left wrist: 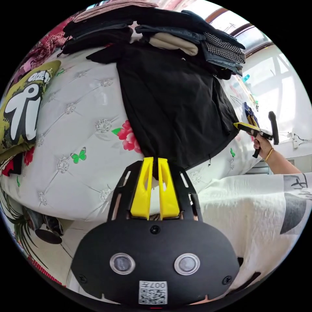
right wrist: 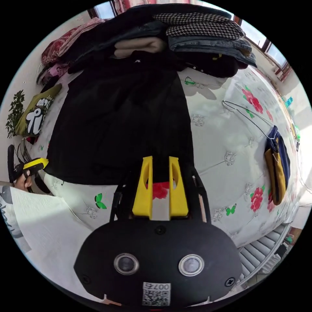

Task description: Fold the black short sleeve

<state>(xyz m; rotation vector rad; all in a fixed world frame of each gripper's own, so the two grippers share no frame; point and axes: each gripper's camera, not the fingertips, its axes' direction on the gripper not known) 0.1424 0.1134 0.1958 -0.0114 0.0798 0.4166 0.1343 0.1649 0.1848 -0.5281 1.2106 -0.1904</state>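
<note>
Left gripper (left wrist: pixel 155 160), yellow wedge-shaped jaws nearly together, is pinching the near hem of the black short sleeve (left wrist: pixel 175 104), a matte, smooth garment lying flat on the quilted, flower-printed white bedspread (left wrist: pixel 78 130). Right gripper (right wrist: pixel 160 160), jaws parted, is hovering at the opposite hem corner, clamping nothing. Beyond, a stack of folded clothes (right wrist: pixel 195 35) is crowding the shirt's far edge; a wire hanger (right wrist: pixel 247 113) is lying beside it, an olive pillow (left wrist: pixel 26 104) on the other side.
</note>
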